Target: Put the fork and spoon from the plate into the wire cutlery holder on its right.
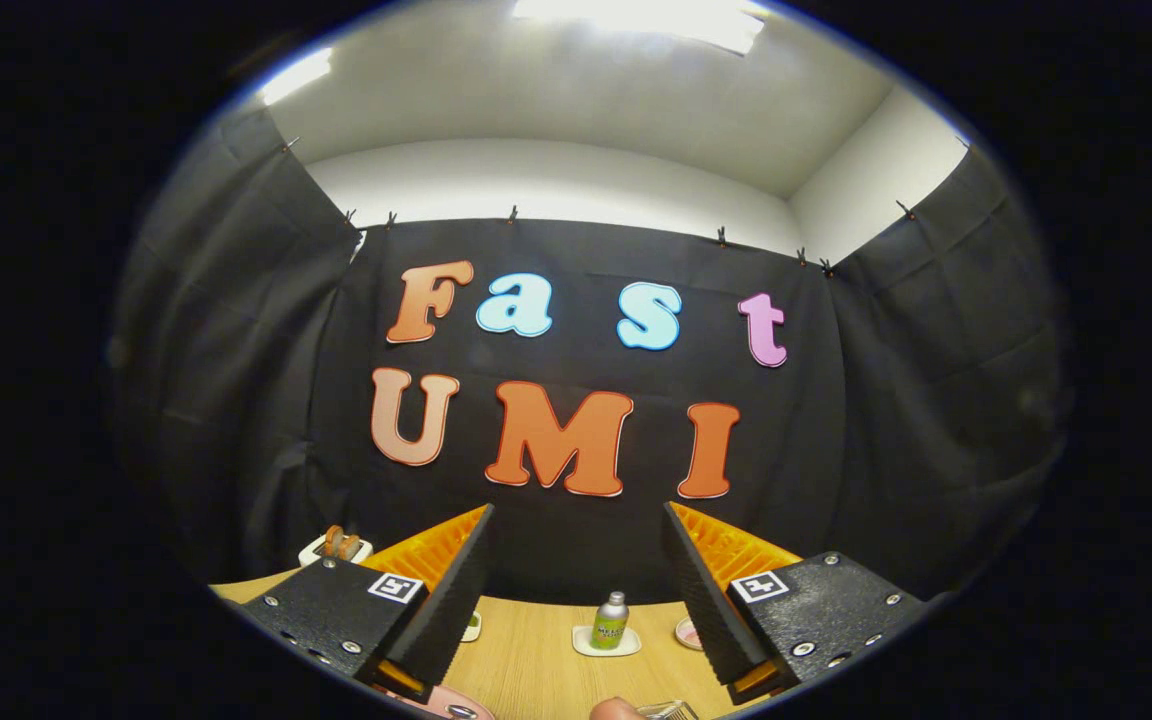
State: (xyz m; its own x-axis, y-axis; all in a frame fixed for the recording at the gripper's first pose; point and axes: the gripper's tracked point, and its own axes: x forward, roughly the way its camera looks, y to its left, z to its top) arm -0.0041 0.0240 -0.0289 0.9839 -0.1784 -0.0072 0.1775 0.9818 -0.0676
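The gripper [576,590] was held high and level, looking across the wooden table [536,660] toward the booth's black wall. Its fingers stood wide apart, with nothing between them and touching nothing.

At the bottom centre of the frame, between and below the fingertips, a sliver of a pink plate [446,706] showed just inside the left finger. To its right lay a rounded, skin-toned shape, too cropped to identify, and beside that the top of a wire object [669,709], judged to be the cutlery holder. Neither fork nor spoon could be made out at this angle.

Beyond the fingers, mid-table, a small green bottle [612,620] stood upright on a white coaster [604,645]. A small pink dish [688,632] sat near the right finger, and a white tray holding a brown item [337,546] lay at lower left, above the left finger.

Judgement: the step in hand was the approach to the first utensil. To do it well, the gripper needed tilting downward until the plate was squarely ahead, keeping the fingers wide, then aligning them across a handle rather than along it.
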